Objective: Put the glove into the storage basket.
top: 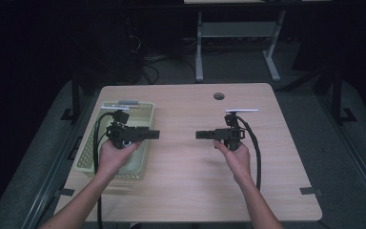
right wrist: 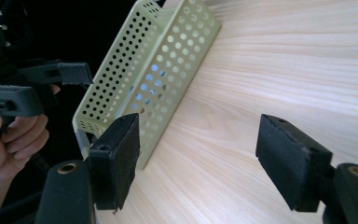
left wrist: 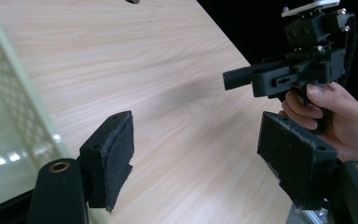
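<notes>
The left hand-held gripper (top: 153,134) hovers over the pale green perforated basket (top: 89,145) at the left side of the wooden table (top: 186,186), its padded jaws spread wide with nothing between them. The right hand-held gripper (top: 201,135) faces it across bare wood, well apart, its jaws likewise spread and empty

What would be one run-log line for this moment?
left gripper: open, empty, above pale green perforated plastic basket | right gripper: open, empty, above light wooden table
</notes>
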`<act>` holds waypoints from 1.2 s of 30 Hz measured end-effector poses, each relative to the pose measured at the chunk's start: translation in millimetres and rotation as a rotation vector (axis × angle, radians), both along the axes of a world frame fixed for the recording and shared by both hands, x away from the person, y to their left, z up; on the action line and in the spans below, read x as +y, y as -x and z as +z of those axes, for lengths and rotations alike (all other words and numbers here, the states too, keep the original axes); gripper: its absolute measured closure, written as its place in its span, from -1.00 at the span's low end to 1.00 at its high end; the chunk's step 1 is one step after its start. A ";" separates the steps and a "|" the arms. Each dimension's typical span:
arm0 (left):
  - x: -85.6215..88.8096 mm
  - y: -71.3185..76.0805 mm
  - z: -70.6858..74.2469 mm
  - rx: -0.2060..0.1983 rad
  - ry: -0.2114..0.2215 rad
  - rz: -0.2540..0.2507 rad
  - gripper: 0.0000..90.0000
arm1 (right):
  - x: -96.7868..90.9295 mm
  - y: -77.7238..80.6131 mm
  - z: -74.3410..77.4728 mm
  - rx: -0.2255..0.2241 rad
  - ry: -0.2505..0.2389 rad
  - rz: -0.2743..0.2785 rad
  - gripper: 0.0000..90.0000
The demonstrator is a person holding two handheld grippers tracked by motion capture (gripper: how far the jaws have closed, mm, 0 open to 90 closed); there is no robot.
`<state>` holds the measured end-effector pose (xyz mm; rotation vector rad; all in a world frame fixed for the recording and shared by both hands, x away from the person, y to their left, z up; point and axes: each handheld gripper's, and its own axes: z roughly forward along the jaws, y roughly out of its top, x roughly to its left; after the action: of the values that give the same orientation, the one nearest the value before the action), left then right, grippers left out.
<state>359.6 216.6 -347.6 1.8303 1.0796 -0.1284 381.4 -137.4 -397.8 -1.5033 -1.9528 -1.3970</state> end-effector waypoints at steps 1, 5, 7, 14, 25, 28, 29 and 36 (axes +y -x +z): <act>-1.1 0.1 -0.4 -0.004 -0.005 -0.008 -0.42 | -2.8 1.1 0.3 0.000 -0.005 -0.003 -0.34; -9.4 2.3 -0.6 -0.003 -0.001 -0.016 -0.43 | -12.3 4.0 1.2 -0.002 -0.010 -0.022 -0.34; -13.7 3.1 -0.6 -0.002 -0.001 -0.026 -0.44 | -17.4 5.6 1.9 0.000 -0.014 -0.030 -0.34; -26.0 6.8 -0.7 -0.009 -0.006 -0.050 -0.46 | -34.8 11.7 1.5 -0.014 -0.020 -0.058 -0.34; -39.6 13.7 -4.2 -0.016 -0.008 -0.073 -0.54 | -53.7 19.0 -1.2 -0.012 -0.004 -0.102 -0.34; -43.7 14.9 -6.5 -0.010 -0.008 -0.082 -0.55 | -59.0 20.8 -3.5 -0.011 0.002 -0.114 -0.34; -45.3 15.3 -6.9 -0.009 -0.010 -0.085 -0.55 | -60.8 21.5 -4.0 -0.007 0.001 -0.118 -0.34; -55.1 18.7 -7.7 -0.013 -0.006 -0.108 -0.55 | -71.0 25.9 -5.6 -0.001 -0.002 -0.127 -0.34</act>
<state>340.9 161.4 -355.3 1.8929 0.9729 -0.1775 355.5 -208.4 -403.4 -1.6517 -1.8853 -1.4502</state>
